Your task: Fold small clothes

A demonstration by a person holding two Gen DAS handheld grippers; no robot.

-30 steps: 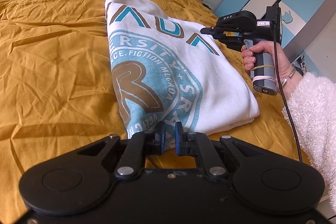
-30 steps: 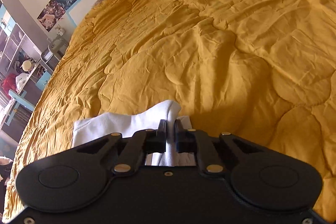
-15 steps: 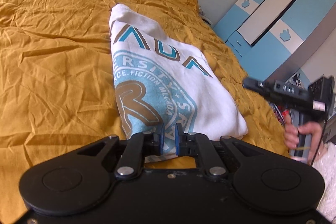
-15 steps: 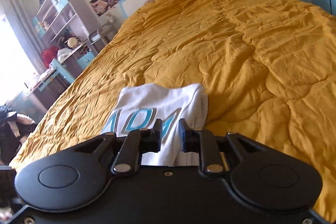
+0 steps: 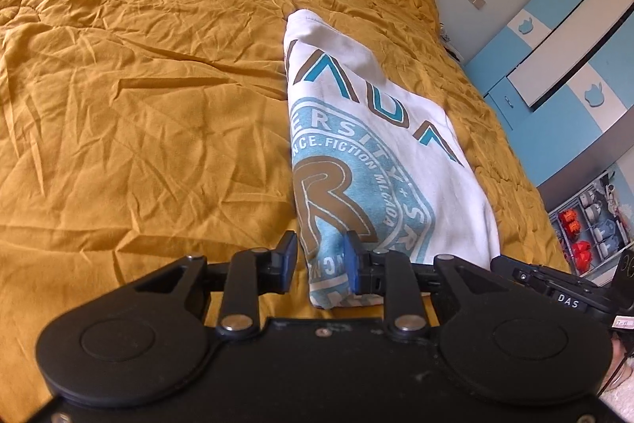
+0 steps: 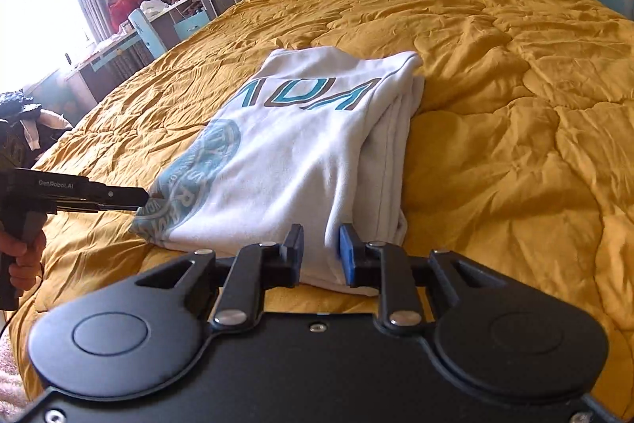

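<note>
Broadly, the bed (image 5: 138,106) carries the folded shirt (image 5: 376,145) right of centre, reaching toward 12 o'clock. The left claw (image 5: 319,258), its jaws just opening, stands spread around the shirt's 6 o'clock corner. The right claw (image 6: 319,248) is spread at the shirt's near edge.

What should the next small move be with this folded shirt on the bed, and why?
Probably close both grippers on the near edge. The shirt lies long, folded lengthwise; the left gripper, jaws just opened, and the right gripper each straddle a near corner without pinching, so gripping would set up a fold toward the far end.
</note>
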